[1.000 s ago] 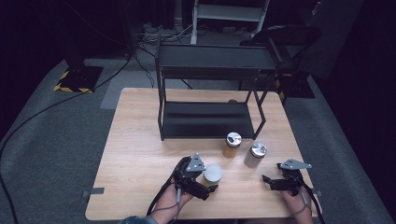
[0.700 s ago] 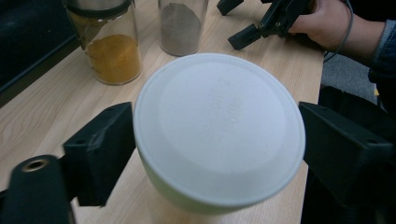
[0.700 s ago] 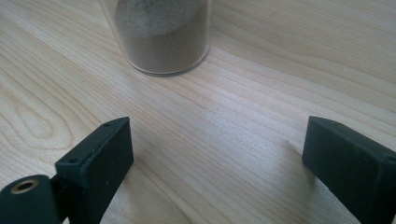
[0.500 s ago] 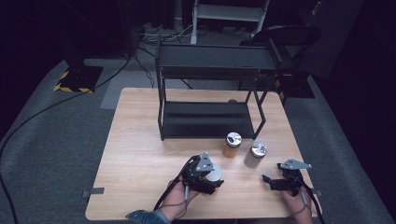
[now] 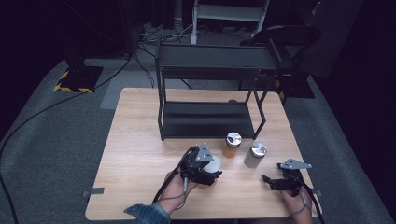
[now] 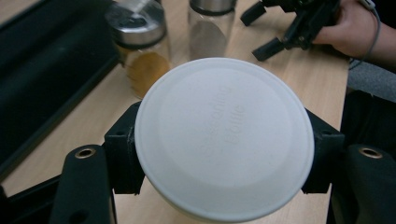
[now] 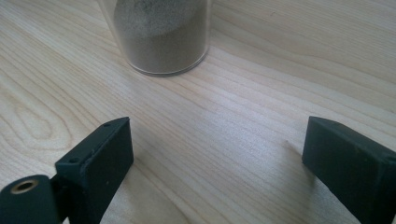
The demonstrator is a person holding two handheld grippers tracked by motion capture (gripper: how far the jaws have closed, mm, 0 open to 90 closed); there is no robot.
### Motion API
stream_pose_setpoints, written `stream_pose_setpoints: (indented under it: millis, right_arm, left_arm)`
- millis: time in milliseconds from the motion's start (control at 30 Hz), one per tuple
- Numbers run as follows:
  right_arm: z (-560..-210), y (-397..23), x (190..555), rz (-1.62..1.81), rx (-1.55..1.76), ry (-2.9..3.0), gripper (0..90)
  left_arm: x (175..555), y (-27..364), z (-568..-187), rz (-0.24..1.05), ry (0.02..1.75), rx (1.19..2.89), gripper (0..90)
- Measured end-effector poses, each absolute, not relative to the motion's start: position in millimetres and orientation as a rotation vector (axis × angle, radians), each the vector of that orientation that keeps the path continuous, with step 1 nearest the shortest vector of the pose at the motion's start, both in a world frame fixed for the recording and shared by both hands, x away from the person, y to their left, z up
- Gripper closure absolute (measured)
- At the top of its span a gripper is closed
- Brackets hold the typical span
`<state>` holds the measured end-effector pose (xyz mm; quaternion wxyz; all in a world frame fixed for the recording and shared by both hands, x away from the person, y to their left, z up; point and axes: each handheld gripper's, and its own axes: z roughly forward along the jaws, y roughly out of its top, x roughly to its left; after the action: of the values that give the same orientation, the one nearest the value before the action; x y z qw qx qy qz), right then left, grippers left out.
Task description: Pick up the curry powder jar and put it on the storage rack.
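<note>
I am gripping the white-lidded jar [image 5: 211, 164] in my left gripper [image 5: 203, 169], near the front edge of the wooden table [image 5: 135, 140] and a little left of its middle. In the left gripper view the round white lid [image 6: 224, 137] is sitting squarely between my two black jaws, and both pads are pressing on its sides, so that claw is clamped on the jar; the jaws have just been closing onto it. Faint raised lettering is showing on the lid, too soft for me to read.

Beyond my left claw, the black two-tier rack [image 5: 210, 88] is standing across the back half of the table. Just in front of its lower shelf, the jar of orange powder [image 5: 232, 145] is standing upright under a silver cap, and just to its right the jar of grey-brown powder [image 5: 255, 155] is standing upright too, close beside it but apart. Both are near the white-lidded jar without touching it.

Farther right, I am holding my right gripper [image 5: 275, 182] low over the table near the front right corner, jaws apart with only bare wood between them. In the right gripper view the grey-brown jar's base [image 7: 161, 35] is resting on the table ahead of those spread jaws, clear of them.
</note>
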<state>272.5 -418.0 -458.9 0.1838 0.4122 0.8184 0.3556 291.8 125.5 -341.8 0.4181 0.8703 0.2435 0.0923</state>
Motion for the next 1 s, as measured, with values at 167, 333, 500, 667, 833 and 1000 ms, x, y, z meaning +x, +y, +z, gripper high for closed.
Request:
stream_pose_setpoints:
  millis: [167, 333, 500, 667, 833, 1000]
  right_arm:
    - [-458.8, -418.1, 272.8, 1.003, 1.162, 2.309, 8.3]
    - [-458.8, -418.2, 272.8, 1.004, 1.162, 2.309, 8.3]
    - [-458.8, -418.2, 272.8, 1.004, 1.162, 2.309, 8.3]
    - [-458.8, -418.2, 272.8, 1.004, 1.162, 2.309, 8.3]
    - [-458.8, -418.2, 272.8, 1.004, 1.162, 2.309, 8.3]
    - [-458.8, -418.2, 272.8, 1.003, 1.162, 2.309, 8.3]
  left_arm:
    - [301.1, 130.5, -320.8, 0.298, 0.629, 2.181, 33.1]
    - [314.8, 137.3, -302.2, 0.334, 0.660, 2.168, 33.1]
    - [328.7, 142.9, -285.5, 0.374, 0.696, 2.164, 33.1]
    - [348.8, 148.7, -270.6, 0.415, 0.748, 2.165, 33.1]
    - [364.3, 153.1, -267.0, 0.434, 0.788, 2.158, 33.0]
    - [385.4, 156.1, -269.9, 0.452, 0.850, 2.149, 33.0]
